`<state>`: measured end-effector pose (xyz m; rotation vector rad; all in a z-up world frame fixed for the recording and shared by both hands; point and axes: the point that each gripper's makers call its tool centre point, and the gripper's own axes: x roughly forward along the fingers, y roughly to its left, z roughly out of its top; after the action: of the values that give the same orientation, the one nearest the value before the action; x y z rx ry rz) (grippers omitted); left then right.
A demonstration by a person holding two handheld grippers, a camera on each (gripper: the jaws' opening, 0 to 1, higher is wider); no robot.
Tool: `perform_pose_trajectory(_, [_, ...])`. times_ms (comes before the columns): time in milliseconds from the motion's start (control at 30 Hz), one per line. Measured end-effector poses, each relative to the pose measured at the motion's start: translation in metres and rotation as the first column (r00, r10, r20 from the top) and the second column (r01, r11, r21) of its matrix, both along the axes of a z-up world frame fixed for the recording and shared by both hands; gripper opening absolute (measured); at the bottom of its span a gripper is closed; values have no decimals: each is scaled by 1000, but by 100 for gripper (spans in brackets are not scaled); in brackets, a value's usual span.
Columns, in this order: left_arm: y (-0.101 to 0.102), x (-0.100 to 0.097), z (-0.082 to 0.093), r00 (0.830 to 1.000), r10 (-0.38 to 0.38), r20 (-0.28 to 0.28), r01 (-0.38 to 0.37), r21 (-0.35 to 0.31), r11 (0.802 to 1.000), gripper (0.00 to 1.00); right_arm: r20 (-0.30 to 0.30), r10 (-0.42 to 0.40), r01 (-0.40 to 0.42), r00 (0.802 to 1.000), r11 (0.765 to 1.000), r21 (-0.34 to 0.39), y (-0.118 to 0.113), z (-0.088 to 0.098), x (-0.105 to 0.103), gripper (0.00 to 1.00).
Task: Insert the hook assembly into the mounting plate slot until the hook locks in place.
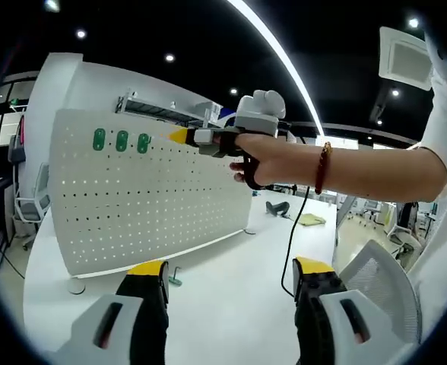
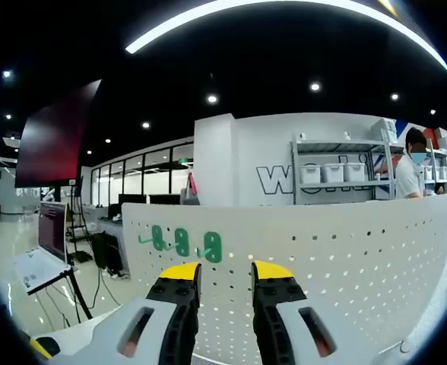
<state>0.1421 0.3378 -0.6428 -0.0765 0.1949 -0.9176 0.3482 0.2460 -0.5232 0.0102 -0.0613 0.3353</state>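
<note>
In the left gripper view, the left gripper (image 1: pixel 231 277) is hovering low over a white tabletop (image 1: pixel 231 304), its two yellow-tipped black jaws standing wide apart and holding nothing. Ahead of it, a white perforated metal mounting plate (image 1: pixel 147 205) is standing upright on the tabletop, curving across the picture. Three green plastic hooks (image 1: pixel 121 141) are sitting side by side in the plate's upper left area. The right gripper (image 1: pixel 179 136) is coming in from the right, held in a person's hand (image 1: pixel 258 161), with a red bead bracelet (image 1: pixel 324 167) on the wrist; its yellow tips are pointing at the plate's top edge, just to the right of the green hooks. Whether those tips are touching the plate, I cannot tell. A small green object (image 1: pixel 175 278) is lying on the tabletop near the plate's foot.

In the right gripper view, the right gripper (image 2: pixel 225 272) is facing the same plate (image 2: pixel 322 258) closely. Its jaws are standing slightly apart, a narrow gap between the yellow tips, gripping nothing. The three green hooks (image 2: pixel 184 242) are sitting in the plate just above and left of the tips. Behind the plate, a shelf with white bins (image 2: pixel 334 173) is standing against a wall.
</note>
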Motion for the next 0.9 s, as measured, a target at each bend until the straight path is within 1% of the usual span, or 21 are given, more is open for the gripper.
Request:
perform_pose_trajectory(100, [-7,0,0,1000,-3,-2,3,5,1000,68,-8,16,-16,1000,1000,-10,-4,-5,-5,26])
perform_pose_trajectory(200, [-11,1,0,1000,1,-1,-1,7,1000,68,-17,32,-32,999,999,-4,-13,-9,-4,26])
perform_pose_trajectory(333, [-19,2,0,1000,7,-7,-7,2,1000,68,-23,56,-56,998,998,-6,-18,-13,-7,25])
perform_pose_trajectory(367, [-21,2,-1,1000,7,-8,-7,4,1000,68,-32,64,-65,997,998,-11,-19,-16,-8,25])
perform_pose_trajectory(433, [-25,3,-1,1000,7,-13,-7,3,1000,68,-30,75,-76,997,997,-21,-22,-19,-12,25])
perform_pose_trajectory(533, [-32,2,-1,1000,5,-13,-5,6,1000,68,-45,86,-86,995,996,-12,-27,-24,-15,25])
perform_pose_trajectory(733, [-41,4,-4,1000,15,-18,-14,11,1000,68,-66,125,-128,990,991,-30,-31,-35,-25,25])
perform_pose_trajectory(867, [-46,3,-5,999,23,-24,-23,20,1000,68,-80,153,-155,985,987,-28,-34,-42,-29,24])
perform_pose_trajectory(900, [-47,3,-5,999,25,-24,-25,20,1000,68,-93,162,-165,982,986,-25,-35,-45,-29,24])
